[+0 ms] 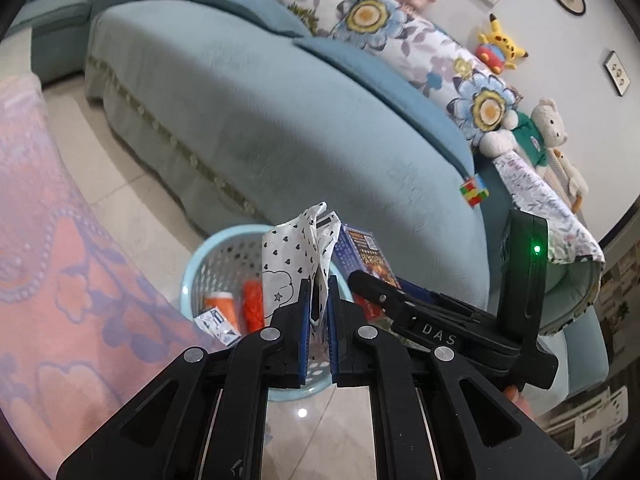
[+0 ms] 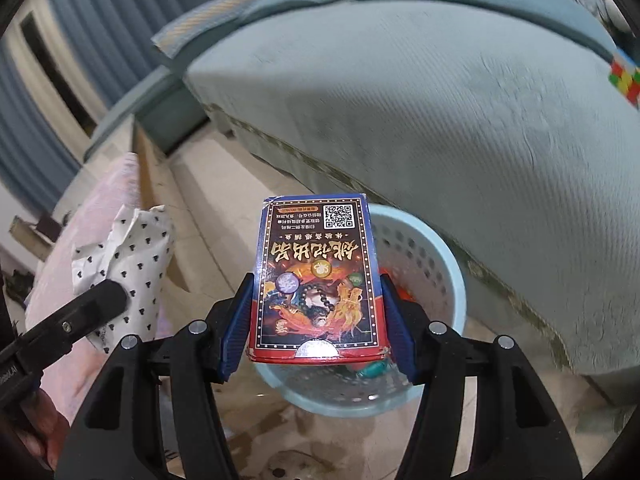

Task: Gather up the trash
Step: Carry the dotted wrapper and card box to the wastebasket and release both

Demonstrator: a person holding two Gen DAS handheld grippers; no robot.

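Note:
My left gripper (image 1: 319, 292) is shut on a crumpled white paper bag with black hearts (image 1: 296, 252) and holds it over the light blue perforated basket (image 1: 208, 256). The bag also shows in the right wrist view (image 2: 132, 256). My right gripper (image 2: 318, 300) is shut on a blue and red printed box (image 2: 316, 280), held above the same basket (image 2: 436, 264). The box (image 1: 366, 252) and the right gripper (image 1: 372, 288) show in the left wrist view beside the bag. Orange items and a small carton (image 1: 218, 322) lie inside the basket.
A teal sofa (image 1: 280, 112) with floral cushions and plush toys stands just behind the basket. A puzzle cube (image 1: 474, 191) sits on its seat. A pink blanket (image 1: 48, 240) fills the left side. The floor is pale tile (image 1: 132, 196).

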